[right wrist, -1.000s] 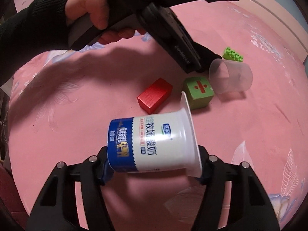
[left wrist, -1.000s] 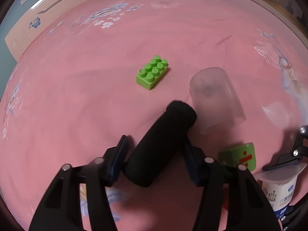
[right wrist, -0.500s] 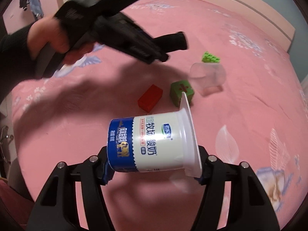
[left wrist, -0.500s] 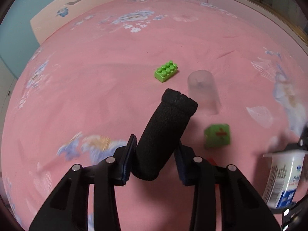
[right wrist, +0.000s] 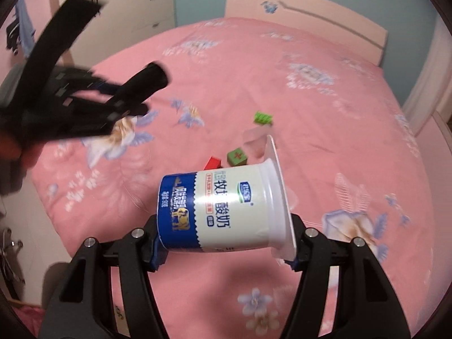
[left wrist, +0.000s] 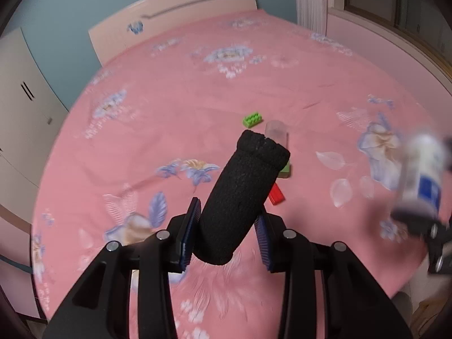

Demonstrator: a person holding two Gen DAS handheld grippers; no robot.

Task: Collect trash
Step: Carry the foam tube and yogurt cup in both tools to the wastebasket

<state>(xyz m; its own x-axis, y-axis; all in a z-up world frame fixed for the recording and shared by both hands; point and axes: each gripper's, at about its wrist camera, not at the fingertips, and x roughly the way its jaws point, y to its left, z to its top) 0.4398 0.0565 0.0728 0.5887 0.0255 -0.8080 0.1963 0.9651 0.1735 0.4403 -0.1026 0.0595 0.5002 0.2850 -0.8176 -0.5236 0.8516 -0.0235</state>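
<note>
My left gripper (left wrist: 223, 240) is shut on a black foam tube (left wrist: 243, 197) and holds it high above the pink bed. It also shows blurred in the right wrist view (right wrist: 124, 104). My right gripper (right wrist: 223, 248) is shut on a blue-and-white yogurt cup (right wrist: 223, 209), held on its side above the bed. That cup shows blurred at the right of the left wrist view (left wrist: 421, 175). A clear plastic cup (left wrist: 276, 132) lies on the bed beyond the tube.
On the floral pink bedspread (right wrist: 325, 113) lie a green studded brick (left wrist: 252, 119), a green cube (right wrist: 237, 156) and a red block (right wrist: 212, 163). The headboard (left wrist: 169, 14) is at the far end; white wardrobes (left wrist: 19, 107) stand at the left.
Both grippers have risen and pulled back from the bed with their objects held. The toys and clear cup now look smaller and farther. The left gripper has swung left in the right wrist view.
</note>
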